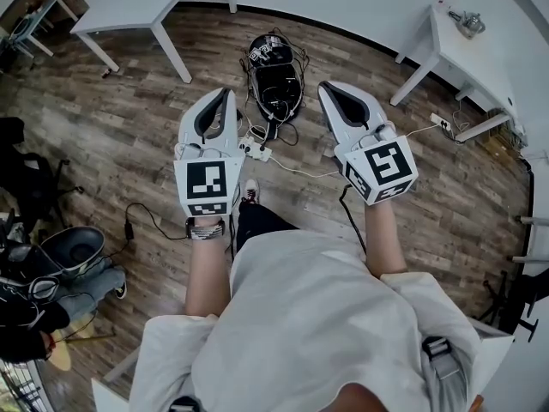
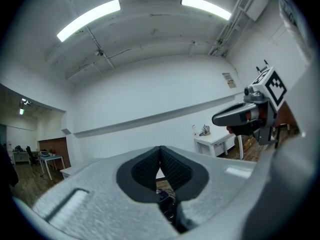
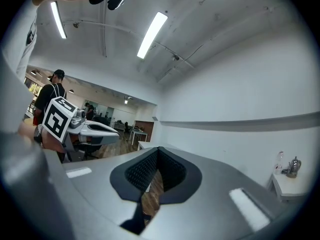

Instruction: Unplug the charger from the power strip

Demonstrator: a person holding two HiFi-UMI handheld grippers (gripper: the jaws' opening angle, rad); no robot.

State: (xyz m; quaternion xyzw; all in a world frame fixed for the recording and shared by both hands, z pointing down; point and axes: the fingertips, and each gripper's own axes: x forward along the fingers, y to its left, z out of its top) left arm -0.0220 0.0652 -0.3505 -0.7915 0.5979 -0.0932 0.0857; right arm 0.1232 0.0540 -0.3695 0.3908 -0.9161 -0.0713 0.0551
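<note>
A white power strip point(image 1: 256, 151) lies on the wooden floor between my two grippers in the head view, far below them. Plugs and cables sit in it, but the charger is too small to pick out. A white cord point(image 1: 300, 172) runs off to its right. My left gripper point(image 1: 225, 95) is held up level, jaws shut and empty; in the left gripper view point(image 2: 160, 148) the pads meet. My right gripper point(image 1: 327, 87) is also level and shut on nothing, its tips touching in its own view point(image 3: 159, 149). Each gripper shows in the other's view: the right gripper point(image 2: 241, 117), the left gripper point(image 3: 95, 129).
A black bag point(image 1: 274, 75) tangled with cables lies just beyond the strip. White tables stand at the upper left point(image 1: 129, 15) and right point(image 1: 470, 58). A black adapter with its cord point(image 1: 129, 227) lies on the floor at left, near a seated person point(image 1: 51, 290).
</note>
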